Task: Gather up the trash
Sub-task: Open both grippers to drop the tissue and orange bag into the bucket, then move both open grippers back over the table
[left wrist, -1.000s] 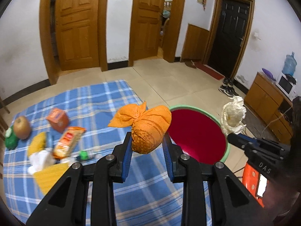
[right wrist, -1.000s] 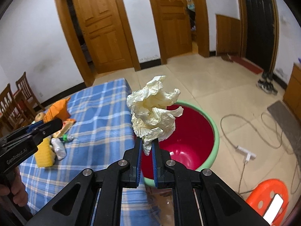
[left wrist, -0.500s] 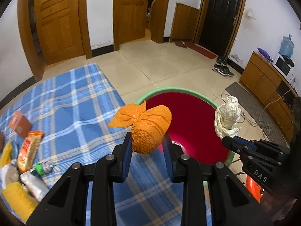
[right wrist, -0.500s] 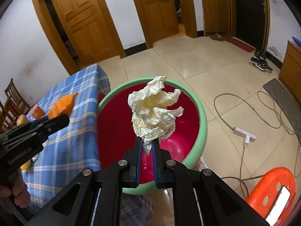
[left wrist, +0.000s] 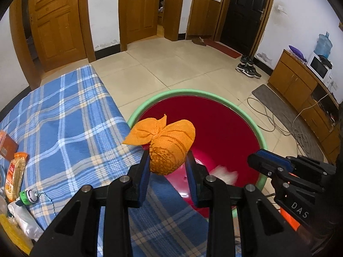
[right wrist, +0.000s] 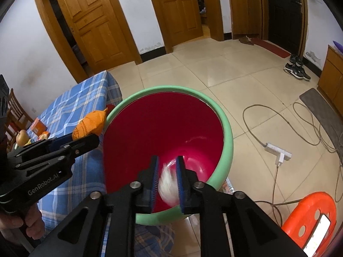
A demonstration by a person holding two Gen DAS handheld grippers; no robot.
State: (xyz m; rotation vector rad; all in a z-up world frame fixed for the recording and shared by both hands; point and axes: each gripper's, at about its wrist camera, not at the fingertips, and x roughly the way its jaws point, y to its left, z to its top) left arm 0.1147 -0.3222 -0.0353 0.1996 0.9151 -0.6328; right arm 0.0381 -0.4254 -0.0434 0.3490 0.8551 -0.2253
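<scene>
The right gripper (right wrist: 167, 172) is hanging over the red bin (right wrist: 227, 132), tipped steeply down into its mouth, so that its load drops straight in; its jaws are opening and the crumpled white paper (right wrist: 168, 182), a blur between them, is falling free, with no pad pressing it. Just beside it, the left gripper (left wrist: 168, 163) is gripping the knotted orange cloth bundle (left wrist: 169, 147) above the near rim, angled downward, seemingly waiting its turn to let go

Both grippers are black with silver screws and blue-padded jaws; one reads "GenRobot.AI", one "DAS".
</scene>
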